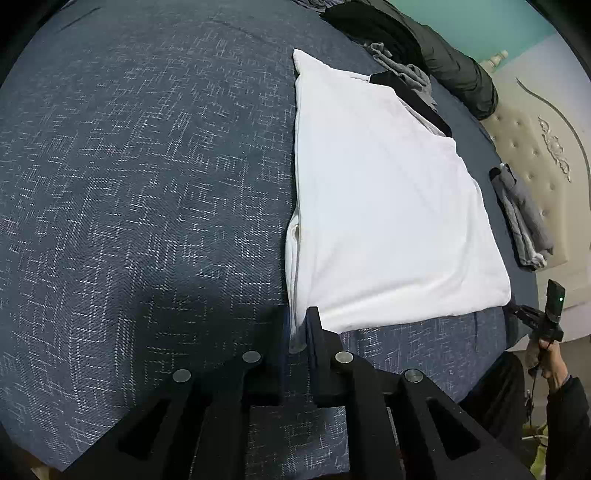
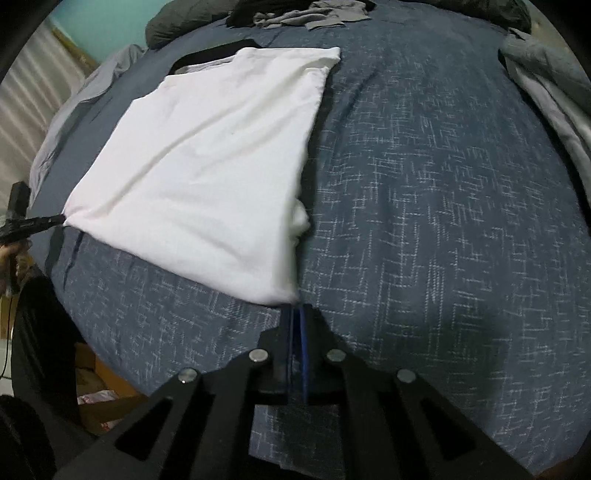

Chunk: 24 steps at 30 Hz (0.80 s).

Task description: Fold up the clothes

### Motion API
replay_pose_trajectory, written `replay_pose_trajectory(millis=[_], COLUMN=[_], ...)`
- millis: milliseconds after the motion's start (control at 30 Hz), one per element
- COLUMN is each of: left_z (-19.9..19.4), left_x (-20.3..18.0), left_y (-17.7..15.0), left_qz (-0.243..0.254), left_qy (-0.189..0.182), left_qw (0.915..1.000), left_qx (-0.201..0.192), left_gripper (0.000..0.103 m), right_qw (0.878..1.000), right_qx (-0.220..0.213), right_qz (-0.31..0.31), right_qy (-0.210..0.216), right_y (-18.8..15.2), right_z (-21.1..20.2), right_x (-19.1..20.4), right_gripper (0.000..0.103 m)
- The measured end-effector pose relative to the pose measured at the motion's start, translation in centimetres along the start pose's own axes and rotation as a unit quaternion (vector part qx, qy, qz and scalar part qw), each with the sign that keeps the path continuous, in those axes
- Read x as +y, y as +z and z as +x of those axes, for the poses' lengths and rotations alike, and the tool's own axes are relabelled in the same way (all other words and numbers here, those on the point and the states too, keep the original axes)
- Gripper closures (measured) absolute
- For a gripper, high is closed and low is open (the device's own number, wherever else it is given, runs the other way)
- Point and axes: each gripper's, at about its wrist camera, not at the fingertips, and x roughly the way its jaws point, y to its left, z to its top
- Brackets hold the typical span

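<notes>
A white garment [image 1: 388, 206] [image 2: 207, 155] lies folded flat in a rectangle on the blue patterned bedspread [image 1: 147, 184] [image 2: 424, 184]. My left gripper [image 1: 297, 313] [image 2: 61, 220] pinches the near left corner, with a strip of white cloth running down between its fingers. In the right wrist view that corner is drawn to a point at the left gripper's tips. My right gripper [image 2: 295, 309] [image 1: 514, 308] is closed tight, and the garment's near right corner ends exactly at its tips. A black edge [image 1: 406, 88] shows under the garment's far end.
A dark jacket [image 1: 450, 55] and crumpled grey clothes [image 1: 406, 72] [image 2: 317, 16] lie at the far end. A folded grey garment [image 1: 524, 221] sits by the cream headboard [image 1: 543, 147]. A grey blanket [image 2: 546, 85] lies right, and the bed edge is near.
</notes>
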Motion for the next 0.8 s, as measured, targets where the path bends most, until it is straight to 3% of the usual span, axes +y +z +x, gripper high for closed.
replay_pose_trajectory(millis=[100, 200, 300, 400, 467, 733, 800], left_z=[-1.0, -2.7, -3.5, -3.3, -2.5, 2.3, 3.6], left_x=[0.2, 0.6, 0.9, 0.8, 0.4, -1.3, -1.1], left_y=[0.3, 1.5, 3.4, 6.5, 8.7, 17.2, 19.1], left_qz=[0.006, 0.011, 0.013, 0.012, 0.012, 0.012, 0.006], left_qy=[0.013, 0.028, 0.04, 0.028, 0.023, 0.011, 0.011], left_qw=[0.9999, 0.9993, 0.9983, 0.9976, 0.9973, 0.9965, 0.9965], left_qx=[-0.003, -0.021, -0.04, -0.062, -0.069, -0.082, -0.082], left_gripper=[0.072, 0.063, 0.062, 0.062, 0.062, 0.058, 0.058], right_qw=[1.0, 1.0, 0.999, 0.997, 0.994, 0.99, 0.99], right_qx=[0.001, -0.003, -0.032, -0.063, -0.081, -0.093, -0.091], right_qz=[0.003, 0.005, 0.025, 0.051, 0.071, 0.101, 0.111], right_qy=[0.006, 0.014, 0.013, 0.013, 0.017, 0.021, 0.018], right_y=[0.2, 0.8, 2.6, 5.5, 7.9, 16.7, 17.3], right_z=[0.0, -0.8, -2.2, -2.9, -2.9, -0.3, 0.1], right_x=[-0.4, -1.2, -2.6, -3.6, -4.0, -3.0, -3.2], right_gripper=[0.1, 0.099, 0.097, 0.085, 0.071, 0.069, 0.066])
